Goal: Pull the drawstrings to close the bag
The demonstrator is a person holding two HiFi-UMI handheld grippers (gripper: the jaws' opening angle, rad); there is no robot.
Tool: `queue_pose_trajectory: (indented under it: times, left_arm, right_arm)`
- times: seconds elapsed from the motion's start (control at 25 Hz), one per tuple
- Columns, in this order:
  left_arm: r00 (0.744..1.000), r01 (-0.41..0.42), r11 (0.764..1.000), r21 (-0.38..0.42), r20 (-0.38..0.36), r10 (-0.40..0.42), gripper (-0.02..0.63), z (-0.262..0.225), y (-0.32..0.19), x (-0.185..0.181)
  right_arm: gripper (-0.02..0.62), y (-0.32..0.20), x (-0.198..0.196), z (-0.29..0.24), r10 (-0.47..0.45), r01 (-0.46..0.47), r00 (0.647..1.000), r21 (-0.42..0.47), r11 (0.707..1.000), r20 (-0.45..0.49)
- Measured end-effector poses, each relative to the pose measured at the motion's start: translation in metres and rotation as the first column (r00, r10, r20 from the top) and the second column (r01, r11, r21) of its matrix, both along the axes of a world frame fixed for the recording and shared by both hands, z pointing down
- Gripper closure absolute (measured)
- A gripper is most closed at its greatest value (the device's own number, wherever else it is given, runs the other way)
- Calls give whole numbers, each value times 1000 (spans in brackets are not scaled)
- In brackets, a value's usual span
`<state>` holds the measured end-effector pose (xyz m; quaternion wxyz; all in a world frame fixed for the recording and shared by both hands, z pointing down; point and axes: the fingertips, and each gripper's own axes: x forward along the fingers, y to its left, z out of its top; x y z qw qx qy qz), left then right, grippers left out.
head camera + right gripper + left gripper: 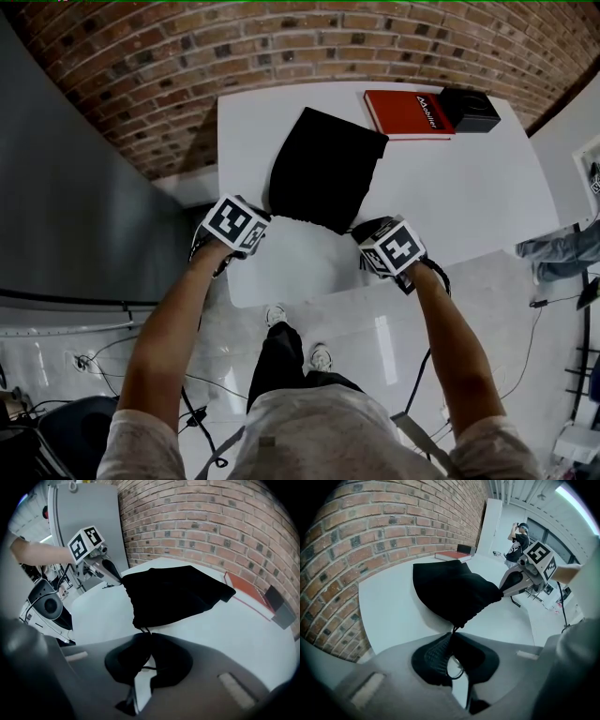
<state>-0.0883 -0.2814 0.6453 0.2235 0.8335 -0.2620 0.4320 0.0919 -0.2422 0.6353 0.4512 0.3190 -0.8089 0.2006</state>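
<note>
A black drawstring bag (pixel 323 169) lies flat on the white table (pixel 469 187), its gathered mouth toward me. My left gripper (pixel 266 218) sits at the mouth's left corner. In the left gripper view the bag (pixel 450 590) ends just ahead of my left gripper (pixel 451 635), which is shut on a thin black drawstring (pixel 455 670) that loops behind the pads. My right gripper (pixel 362 229) sits at the mouth's right corner. In the right gripper view the bag (pixel 173 595) lies ahead of my right gripper (pixel 149 637), which is shut on the other drawstring (pixel 142 631).
A red book (pixel 408 112) and a black box (pixel 469 108) lie at the table's far right. A brick wall (pixel 281 37) runs behind the table. The near table edge is just under both grippers. A person (pixel 518 541) stands in the background.
</note>
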Motion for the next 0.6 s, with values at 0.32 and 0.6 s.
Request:
queue_pose_trajectory:
  times: [0.32, 0.6]
  left_arm:
    - [999, -23, 1000, 16, 39, 22, 591, -2, 1, -2]
    - [999, -26, 998, 63, 39, 24, 591, -24, -3, -1]
  right_arm:
    - [586, 2, -1, -2, 7, -7, 1000, 2, 1000, 12]
    - [586, -7, 4, -22, 30, -32, 999, 48, 998, 30]
